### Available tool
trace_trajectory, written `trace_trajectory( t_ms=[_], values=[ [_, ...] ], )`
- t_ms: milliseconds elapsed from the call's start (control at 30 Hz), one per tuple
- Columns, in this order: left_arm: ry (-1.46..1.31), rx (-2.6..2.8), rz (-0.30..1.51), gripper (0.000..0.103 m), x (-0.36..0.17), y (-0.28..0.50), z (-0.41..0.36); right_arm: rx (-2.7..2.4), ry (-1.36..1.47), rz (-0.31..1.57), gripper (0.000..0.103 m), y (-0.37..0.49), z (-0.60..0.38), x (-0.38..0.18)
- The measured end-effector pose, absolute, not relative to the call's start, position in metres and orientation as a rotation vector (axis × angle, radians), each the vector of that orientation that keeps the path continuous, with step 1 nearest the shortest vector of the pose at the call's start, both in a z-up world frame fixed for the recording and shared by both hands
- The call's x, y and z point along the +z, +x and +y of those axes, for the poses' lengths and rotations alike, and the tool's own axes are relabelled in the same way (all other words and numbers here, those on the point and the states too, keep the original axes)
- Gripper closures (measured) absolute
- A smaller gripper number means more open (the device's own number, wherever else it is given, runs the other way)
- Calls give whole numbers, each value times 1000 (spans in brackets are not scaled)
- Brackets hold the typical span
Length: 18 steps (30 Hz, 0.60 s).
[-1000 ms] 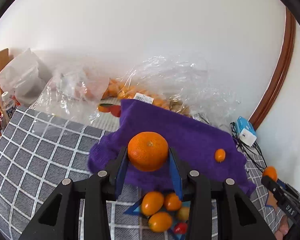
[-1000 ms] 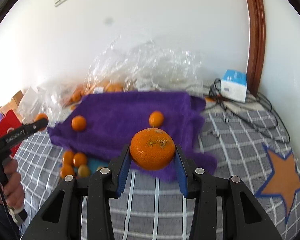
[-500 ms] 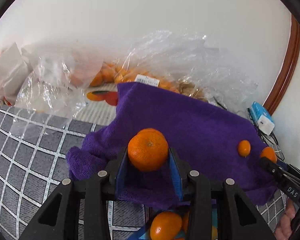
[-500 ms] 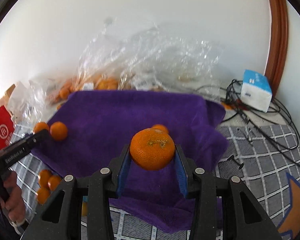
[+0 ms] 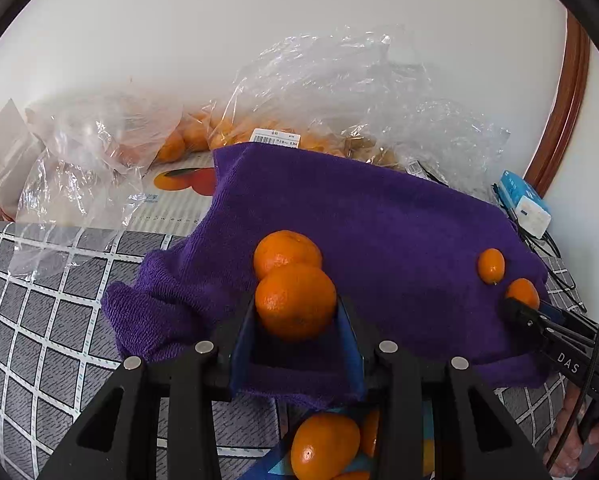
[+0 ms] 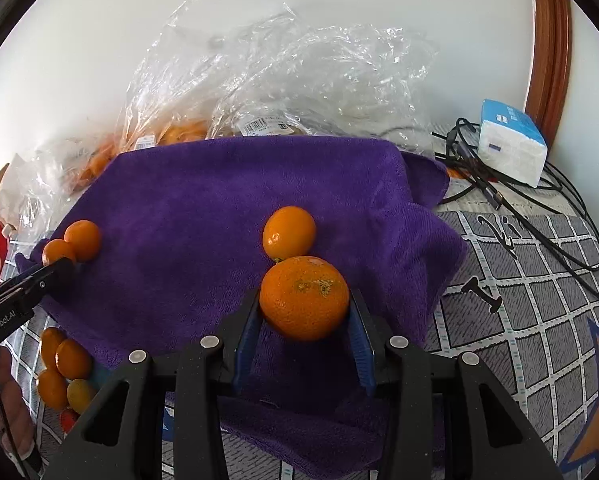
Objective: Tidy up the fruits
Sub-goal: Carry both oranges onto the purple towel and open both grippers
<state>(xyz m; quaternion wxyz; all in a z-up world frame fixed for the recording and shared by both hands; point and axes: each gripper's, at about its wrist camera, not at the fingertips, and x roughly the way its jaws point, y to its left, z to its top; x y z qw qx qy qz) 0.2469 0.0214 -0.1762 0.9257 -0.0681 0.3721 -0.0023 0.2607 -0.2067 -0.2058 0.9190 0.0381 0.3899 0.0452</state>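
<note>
- We see a checked surface (image 6: pixel 539 320) with a purple towel (image 6: pixel 203 216) spread over it.
- Clear bags (image 5: pixel 331 92) holding oranges lie behind the towel, against the wall.
- A blue-and-white box (image 6: pixel 511 148) sits among black cables (image 6: pixel 539 200) at far right.
- Our left gripper (image 5: pixel 295 312) clamps an orange (image 5: pixel 295 300) over the towel's near-left part, touching or just in front of a second orange (image 5: pixel 285 250) lying there.
- Our right gripper (image 6: pixel 304 304) clamps a mandarin (image 6: pixel 304 298) over the towel, just in front of a kumquat (image 6: pixel 289 232).
- Loose small fruits (image 6: pixel 65 364) lie on the surface beside the towel's near-left edge.
</note>
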Motion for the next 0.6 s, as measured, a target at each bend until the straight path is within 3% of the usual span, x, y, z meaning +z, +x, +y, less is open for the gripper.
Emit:
trace_trajectory(
  t_ms=[600],
  values=[
    [-58, 33, 742, 65, -179, 245, 14, 75, 30, 794, 60, 257, -197, -212]
  ],
)
